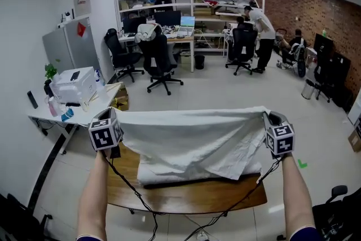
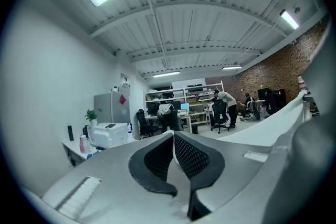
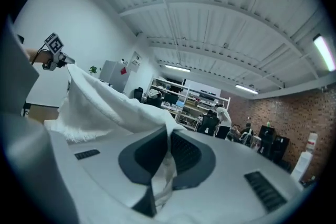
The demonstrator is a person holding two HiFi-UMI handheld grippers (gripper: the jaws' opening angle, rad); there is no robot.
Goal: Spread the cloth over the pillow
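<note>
While the left gripper [image 1: 117,115] and right gripper [image 1: 267,116] each pinch 1 corner of the cloth [image 1: 192,135], jaws pressed together, its long axis spans level between them, draping onto the pillow [image 1: 155,176] below on the table [image 1: 186,197].

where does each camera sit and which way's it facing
Head view: on the person's head, facing down at the table and pillow; forearms, left gripper, right gripper show.
Left gripper view: on that gripper, facing the shelves; its jaws show.
Right gripper view: on that gripper, facing the same shelves; its jaws show.
All share the cloth.
</note>
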